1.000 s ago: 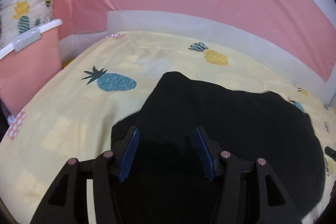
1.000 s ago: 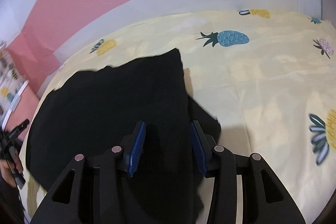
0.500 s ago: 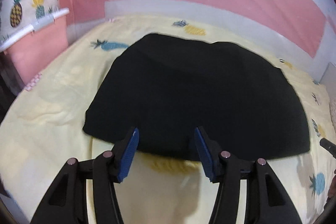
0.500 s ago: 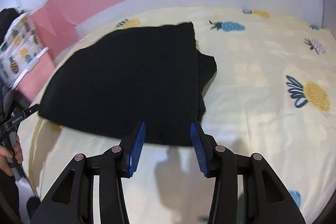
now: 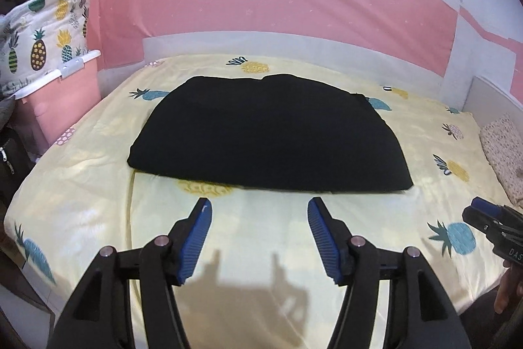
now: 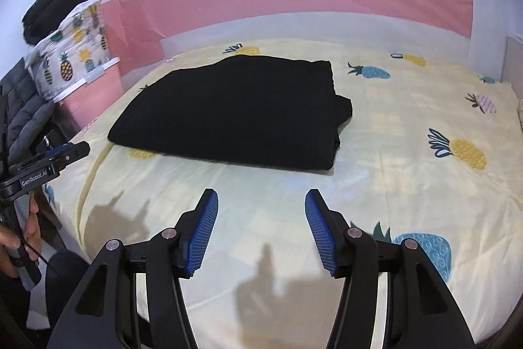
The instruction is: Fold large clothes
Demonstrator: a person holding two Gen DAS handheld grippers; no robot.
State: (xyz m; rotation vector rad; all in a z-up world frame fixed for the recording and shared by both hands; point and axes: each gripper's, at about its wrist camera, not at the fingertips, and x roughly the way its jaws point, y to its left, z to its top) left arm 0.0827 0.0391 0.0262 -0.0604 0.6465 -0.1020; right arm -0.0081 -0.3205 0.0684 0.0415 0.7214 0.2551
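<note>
Here both claws, left [image 5: 260,208] and right [image 6: 261,200], just widened, empty, near the folded matte-black garment [image 5: 268,133].

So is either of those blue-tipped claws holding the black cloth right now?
No: the left gripper and right gripper both hang open over bare sheet, apart from the folded black garment.

"GenRobot.AI" on left tongs [image 6: 76,149]; "DAS" on right tongs [image 5: 480,210]
</note>
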